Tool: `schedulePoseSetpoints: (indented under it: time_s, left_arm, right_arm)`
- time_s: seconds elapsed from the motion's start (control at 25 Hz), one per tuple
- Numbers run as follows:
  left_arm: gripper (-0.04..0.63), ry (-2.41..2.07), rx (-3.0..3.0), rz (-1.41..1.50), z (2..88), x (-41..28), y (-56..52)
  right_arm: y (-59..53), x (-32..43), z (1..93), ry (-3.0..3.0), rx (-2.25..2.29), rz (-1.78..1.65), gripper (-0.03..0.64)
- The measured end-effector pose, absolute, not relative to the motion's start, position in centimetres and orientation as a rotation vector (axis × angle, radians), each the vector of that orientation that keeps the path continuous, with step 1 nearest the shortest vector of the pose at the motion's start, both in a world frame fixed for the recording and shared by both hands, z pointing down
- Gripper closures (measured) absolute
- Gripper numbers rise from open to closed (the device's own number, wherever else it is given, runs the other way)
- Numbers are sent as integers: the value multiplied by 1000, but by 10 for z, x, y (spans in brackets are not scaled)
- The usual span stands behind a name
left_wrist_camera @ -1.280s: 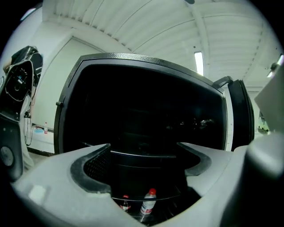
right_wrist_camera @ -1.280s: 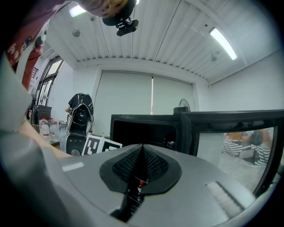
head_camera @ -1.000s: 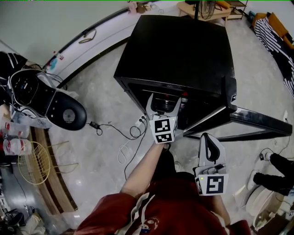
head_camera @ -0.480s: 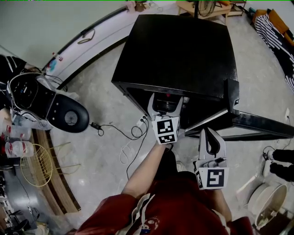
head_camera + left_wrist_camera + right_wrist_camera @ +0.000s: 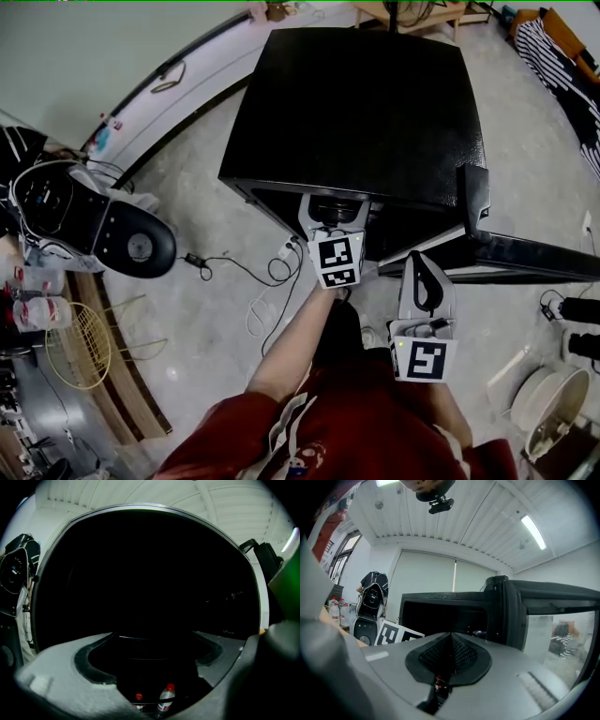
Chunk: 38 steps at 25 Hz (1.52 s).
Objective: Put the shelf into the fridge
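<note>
The black fridge (image 5: pixel 366 103) stands on the floor with its door (image 5: pixel 525 255) swung out to the right. My left gripper (image 5: pixel 335 204) reaches into the front opening with its jaws spread wide. In the left gripper view the inside (image 5: pixel 140 573) is nearly black. A thin pale edge, perhaps the shelf (image 5: pixel 140 637), runs across between the jaws of the left gripper (image 5: pixel 150 648); I cannot tell whether they touch it. Two red-capped bottles (image 5: pixel 166 698) stand lower down behind a wire rail. My right gripper (image 5: pixel 424 267) hangs shut and empty just outside, facing the opening (image 5: pixel 440 611).
A black machine with a round dial (image 5: pixel 94 216) sits at the left. Cables and a white power strip (image 5: pixel 272 272) lie on the floor in front of the fridge. A yellow wire basket (image 5: pixel 80 342) is at the lower left, and a white pot (image 5: pixel 544 403) at the lower right.
My left gripper has gone a little deeper into the fridge opening, its jaws just as wide. The right gripper has crept slightly toward the fridge, still shut.
</note>
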<state>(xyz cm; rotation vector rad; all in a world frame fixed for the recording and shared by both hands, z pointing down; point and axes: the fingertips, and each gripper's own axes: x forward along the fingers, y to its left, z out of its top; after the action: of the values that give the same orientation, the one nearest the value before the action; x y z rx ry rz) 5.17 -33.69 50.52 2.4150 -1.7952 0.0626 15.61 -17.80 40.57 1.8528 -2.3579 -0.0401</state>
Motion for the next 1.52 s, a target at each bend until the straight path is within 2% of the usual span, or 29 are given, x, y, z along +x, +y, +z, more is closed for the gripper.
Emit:
schedulePoseSetpoints:
  time_s: [0.92,1.16,1.52]
  left_arm:
    - [127,-1769,2478,186,517,54,-340]
    - [127,-1767,2441,226,519,42,-301]
    - [127,-1735,2299,305,517,14,-183]
  right_arm:
    - [-181,154,415,-2347,1829,-46,617]
    - [-162,158,410,-2388,1841,-18,617]
    - [-120,171,409,-2448,1804,39,617]
